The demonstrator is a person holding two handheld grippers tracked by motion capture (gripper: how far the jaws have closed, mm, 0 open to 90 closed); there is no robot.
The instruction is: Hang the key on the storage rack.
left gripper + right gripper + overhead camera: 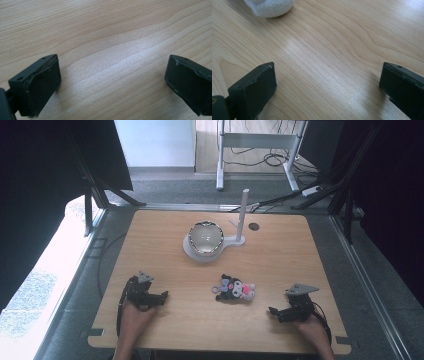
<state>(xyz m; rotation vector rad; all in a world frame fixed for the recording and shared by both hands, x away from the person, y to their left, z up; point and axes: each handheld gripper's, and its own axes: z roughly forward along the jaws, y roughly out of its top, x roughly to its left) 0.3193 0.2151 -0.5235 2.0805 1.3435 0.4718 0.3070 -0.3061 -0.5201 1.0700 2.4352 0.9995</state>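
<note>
Both grippers rest released near the table's near edge: the left gripper (162, 296) toward the near left corner, the right gripper (272, 310) toward the near right corner, each with jaws spread wide over bare wood (110, 50) and nothing between them. Between the two, just in from the near edge, lies a small plush toy (236, 289), black with pink and white; its white fluff (270, 7) shows ahead of the right gripper, apart from it
</note>
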